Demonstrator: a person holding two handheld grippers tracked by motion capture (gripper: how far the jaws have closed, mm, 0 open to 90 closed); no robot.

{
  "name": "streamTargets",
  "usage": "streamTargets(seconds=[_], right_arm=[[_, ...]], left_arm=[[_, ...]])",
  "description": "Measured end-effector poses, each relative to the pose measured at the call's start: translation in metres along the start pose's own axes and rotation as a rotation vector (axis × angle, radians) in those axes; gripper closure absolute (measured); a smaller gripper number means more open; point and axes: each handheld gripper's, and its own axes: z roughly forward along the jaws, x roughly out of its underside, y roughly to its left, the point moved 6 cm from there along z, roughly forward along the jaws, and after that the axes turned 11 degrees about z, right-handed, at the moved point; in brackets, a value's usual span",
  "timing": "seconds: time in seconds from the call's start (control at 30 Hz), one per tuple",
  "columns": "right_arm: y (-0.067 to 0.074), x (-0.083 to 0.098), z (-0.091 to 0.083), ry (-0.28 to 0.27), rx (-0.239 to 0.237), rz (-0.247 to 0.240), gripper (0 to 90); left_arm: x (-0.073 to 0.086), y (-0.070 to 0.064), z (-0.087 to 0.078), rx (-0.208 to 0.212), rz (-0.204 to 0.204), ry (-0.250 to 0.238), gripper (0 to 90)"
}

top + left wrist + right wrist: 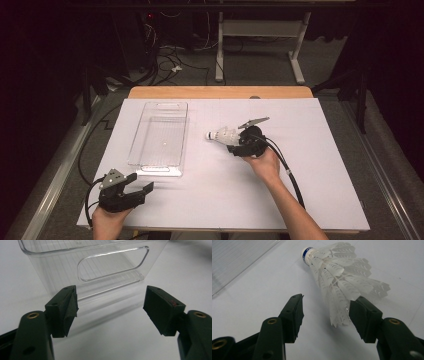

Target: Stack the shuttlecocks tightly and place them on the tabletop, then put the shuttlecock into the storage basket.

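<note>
right gripper [239, 143] stood with its jaws parted around the feather end of the shuttlecock [223, 135], not pinching it; in the right gripper view the skirt [347, 287] brushed one pad [362, 315] while the other stood clear. the shuttlecock lay on its side on the white table sheet [310, 190], just left of and slightly beyond that gripper, its long axis running left to right with the cork [308, 253] pointing left, away from the jaws. farther left sat the clear plastic bin [161, 137]. left gripper [142, 192] rested wide open and empty at the near left, just short of the bin's near end, well apart from the shuttlecock, so the right hand was by far the nearer.
</note>
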Motion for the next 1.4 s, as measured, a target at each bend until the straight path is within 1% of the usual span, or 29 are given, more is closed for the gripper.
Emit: streamTargets(seconds=[0.23,0.4,0.63,0.8,0.97,1.2,1.4], right_arm=[[0.001,-0.002,0.002,-0.027,0.017,-0.027,42.8],[-0.002,-0.002,0.003,-0.018,0.02,-0.021,42.5],[0.001,-0.004,0.008,-0.039,0.018,-0.021,43.0],[0.001,-0.007,0.012,-0.054,0.006,-0.012,43.6],[0.002,-0.007,0.015,-0.05,0.012,-0.018,44.7],[0.001,-0.009,0.015,-0.049,0.013,-0.011,45.6],[0.0,-0.008,0.019,-0.035,0.007,0.004,47.3]], left_arm=[[-0.001,0.0,0.002,0.003,-0.001,0.003,28.5],[0.0,0.002,0.001,0.01,-0.006,0.0,28.6],[0.0,0.002,-0.001,0.005,0.0,-0.003,28.6],[0.0,0.002,0.0,0.008,-0.005,-0.003,28.6],[0.0,0.002,0.0,0.004,-0.002,-0.001,28.6],[-0.001,-0.001,0.0,-0.001,0.004,0.001,28.7],[-0.001,-0.001,0.001,-0.004,0.007,0.007,28.7]])
